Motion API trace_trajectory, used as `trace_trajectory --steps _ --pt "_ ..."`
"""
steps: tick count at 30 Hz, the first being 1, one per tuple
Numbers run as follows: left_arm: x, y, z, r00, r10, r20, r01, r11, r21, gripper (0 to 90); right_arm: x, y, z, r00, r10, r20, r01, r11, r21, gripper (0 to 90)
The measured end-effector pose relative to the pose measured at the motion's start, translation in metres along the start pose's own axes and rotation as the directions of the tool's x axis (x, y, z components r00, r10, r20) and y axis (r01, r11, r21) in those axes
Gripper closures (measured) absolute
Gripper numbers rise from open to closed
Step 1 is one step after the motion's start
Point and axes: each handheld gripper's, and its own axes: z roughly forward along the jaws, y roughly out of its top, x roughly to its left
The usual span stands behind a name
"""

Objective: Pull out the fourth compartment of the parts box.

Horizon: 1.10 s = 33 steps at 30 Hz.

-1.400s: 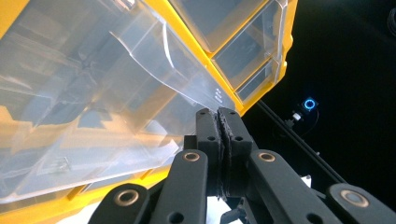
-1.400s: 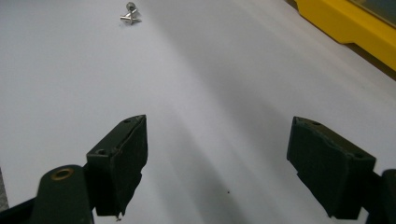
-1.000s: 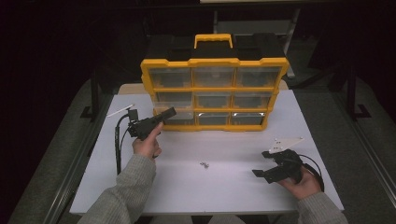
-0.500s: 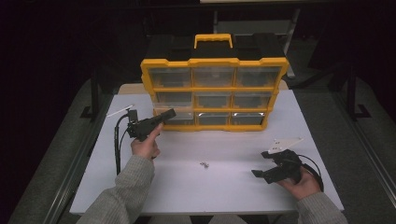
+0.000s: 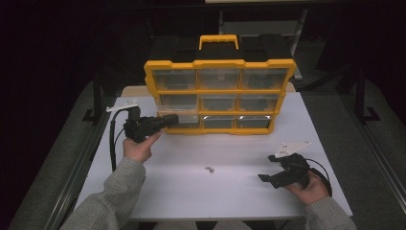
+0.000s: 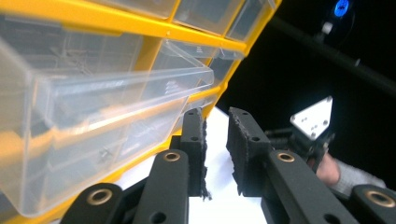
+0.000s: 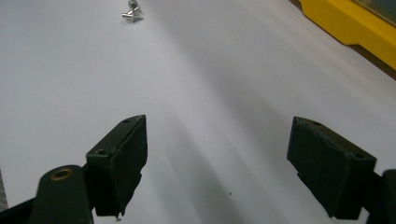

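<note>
**Left hand-held gripper at a pulled-out drawer**

Here, at the left of the tabletop (image 5: 239,191), the left hand-held gripper (image 5: 171,120) points level at the bottom-left clear drawer (image 5: 178,118) of the yellow organizer (image 5: 219,96). That drawer stands pulled out from its frame, ahead of its neighbours. In the left gripper view the drawer (image 6: 93,126) lies just to one side of the gripper (image 6: 215,135); the jaws have just been opening and stand a narrow gap apart, with nothing between them. Toward the middle, a few small metal screws (image 5: 209,168) lie loose on the white surface, well apart from both hands. At the right, the right hand-held gripper (image 5: 264,178) rests low near the front edge, its jaws spread wide over bare tabletop, holding nothing, with the screws (image 7: 131,13) farther ahead.
</note>
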Motion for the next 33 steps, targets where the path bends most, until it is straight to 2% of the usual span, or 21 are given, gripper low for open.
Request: trace_trajectory --steps 3,7,8,9,10,11,13,17,19,20,21,22,23,25,26,28,31,32,33 --pt "-0.006 0.012 -0.002 0.9978 0.064 -0.016 -0.063 0.9961 0.062 74.1 0.000 0.000 -0.001 1.0000 -0.001 0.000 0.001 1.000 0.000 19.1" --pt "-0.015 0.027 -0.003 0.9866 0.161 -0.030 -0.155 0.9782 0.138 72.7 0.000 0.001 -0.001 1.0000 -0.005 0.000 0.005 1.000 -0.001 19.0" --pt "-0.018 0.034 -0.003 0.9790 0.203 -0.023 -0.196 0.9653 0.173 72.7 0.001 0.001 -0.001 1.0000 -0.005 0.000 0.005 1.000 0.000 19.0" --pt "-0.019 0.038 -0.002 0.9743 0.224 -0.021 -0.216 0.9572 0.192 71.9 0.000 0.001 0.000 1.0000 -0.006 -0.001 0.006 1.000 0.002 18.9" --pt "-0.023 0.043 -0.001 0.9652 0.260 -0.023 -0.249 0.9441 0.216 71.6 0.000 0.001 0.000 1.0000 -0.006 -0.001 0.006 1.000 0.002 18.9" --pt "-0.024 0.047 -0.001 0.9601 0.279 -0.021 -0.266 0.9350 0.234 71.1 0.000 0.001 -0.001 1.0000 -0.008 -0.002 0.008 1.000 0.003 18.8" --pt "-0.027 0.057 0.001 0.9507 0.310 -0.012 -0.295 0.9162 0.271 69.2 0.000 0.001 -0.001 0.9999 -0.011 0.000 0.011 1.000 0.001 18.8" --pt "-0.028 0.071 0.002 0.9334 0.359 0.001 -0.340 0.8833 0.323 65.0 0.001 0.001 -0.001 0.9999 -0.014 -0.004 0.014 1.000 -0.004 18.8" --pt "-0.027 0.077 0.003 0.9223 0.386 0.011 -0.366 0.8639 0.346 64.0 0.001 0.001 -0.001 0.9999 -0.016 -0.006 0.016 1.000 0.000 18.7" --pt "-0.026 0.081 0.004 0.9137 0.406 0.012 -0.383 0.8504 0.361 63.3 0.001 0.001 -0.001 0.9999 -0.014 -0.005 0.014 1.000 0.002 18.7" --pt "-0.026 0.082 0.005 0.9100 0.414 0.012 -0.389 0.8433 0.371 62.9 0.000 0.000 -0.001 0.9999 -0.015 -0.006 0.015 1.000 0.003 18.7" --pt "-0.026 0.085 0.007 0.9014 0.433 0.017 -0.404 0.8273 0.390 62.8 0.000 0.000 -0.001 0.9999 -0.015 -0.006 0.016 1.000 0.003 18.7" --pt "-0.025 0.086 0.008 0.8963 0.443 0.017 -0.412 0.8184 0.400 62.7 0.000 0.000 -0.001 0.9998 -0.017 -0.006 0.017 1.000 0.002 18.7" --pt "-0.024 0.091 0.011 0.8833 0.468 0.029 -0.433 0.7910 0.432 62.8 0.000 0.001 -0.001 0.9998 -0.020 -0.006 0.020 1.000 0.000 18.7" --pt "-0.025 0.093 0.013 0.8794 0.475 0.031 -0.438 0.7809 0.446 62.7 0.000 0.001 -0.001 0.9998 -0.020 -0.007 0.020 1.000 -0.003 18.7" --pt "-0.024 0.097 0.017 0.8681 0.494 0.045 -0.455 0.7560 0.471 62.3 0.001 0.001 0.000 0.9997 -0.023 -0.008 0.023 1.000 -0.001 18.7" --pt "-0.023 0.099 0.022 0.8522 0.520 0.059 -0.479 0.7286 0.490 62.1 0.001 0.001 0.001 0.9996 -0.025 -0.014 0.025 1.000 0.005 18.7" --pt "-0.023 0.100 0.025 0.8443 0.532 0.064 -0.488 0.7142 0.502 61.6 0.001 0.001 0.001 0.9996 -0.027 -0.014 0.027 1.000 0.008 18.7" --pt "-0.023 0.101 0.026 0.8407 0.537 0.071 -0.493 0.7044 0.511 61.1 0.001 0.001 0.000 0.9995 -0.027 -0.014 0.027 1.000 0.006 18.7"
